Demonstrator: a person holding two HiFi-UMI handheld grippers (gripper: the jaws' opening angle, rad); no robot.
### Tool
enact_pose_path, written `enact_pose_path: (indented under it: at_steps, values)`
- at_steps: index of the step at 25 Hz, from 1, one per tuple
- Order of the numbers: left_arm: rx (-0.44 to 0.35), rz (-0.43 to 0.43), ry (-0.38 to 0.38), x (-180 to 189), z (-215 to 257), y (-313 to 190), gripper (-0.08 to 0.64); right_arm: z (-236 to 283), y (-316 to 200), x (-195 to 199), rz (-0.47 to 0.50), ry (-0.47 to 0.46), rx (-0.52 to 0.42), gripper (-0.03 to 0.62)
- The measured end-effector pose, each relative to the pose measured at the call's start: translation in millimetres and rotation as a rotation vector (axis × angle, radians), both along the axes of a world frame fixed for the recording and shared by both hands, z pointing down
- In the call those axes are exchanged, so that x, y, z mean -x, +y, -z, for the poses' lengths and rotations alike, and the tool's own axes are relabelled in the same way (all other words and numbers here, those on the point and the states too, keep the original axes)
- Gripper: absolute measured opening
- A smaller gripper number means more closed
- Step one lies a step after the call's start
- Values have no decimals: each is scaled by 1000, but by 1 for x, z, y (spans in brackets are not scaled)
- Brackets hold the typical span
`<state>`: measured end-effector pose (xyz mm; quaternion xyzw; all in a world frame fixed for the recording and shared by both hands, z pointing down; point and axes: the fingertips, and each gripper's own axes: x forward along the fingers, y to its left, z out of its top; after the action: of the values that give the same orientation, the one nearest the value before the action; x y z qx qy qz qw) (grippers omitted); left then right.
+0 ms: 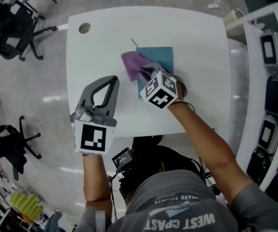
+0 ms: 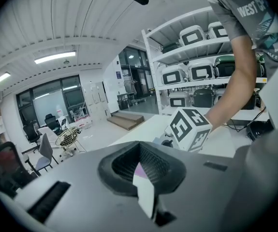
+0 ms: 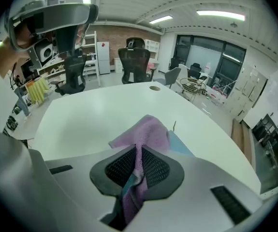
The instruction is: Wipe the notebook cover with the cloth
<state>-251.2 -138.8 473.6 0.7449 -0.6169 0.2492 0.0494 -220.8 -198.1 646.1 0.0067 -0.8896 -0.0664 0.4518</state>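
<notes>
An open-plan office that doubles as a tech lab. Black swivel office chairs (image 1: 25, 25) stand on a polished grey floor (image 1: 42, 100) beside a rounded white table (image 1: 197, 47) with a cable hole (image 1: 84, 28). White metal shelving (image 2: 187, 56) carries rows of boxy white-and-dark devices (image 2: 200, 71). Glass-fronted rooms (image 2: 51, 103) line the far side, strip lights (image 2: 54, 57) hang under a ribbed ceiling (image 2: 80, 18), and one wall is brick (image 3: 115, 34)
</notes>
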Motion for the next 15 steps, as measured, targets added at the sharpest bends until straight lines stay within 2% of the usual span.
enact_pose_path:
  at_steps: [5, 9, 15]
  values:
    - [8, 18, -1, 10, -2, 3, 0, -3, -8, 7, 7, 3, -18, 58]
    - [8, -2, 1, 7, -1, -5, 0, 1, -42, -12, -93, -5, -44, 58]
    - [3, -65, 4, -11, 2, -30, 0, -1, -104, -66, -257, 38, -69, 58]
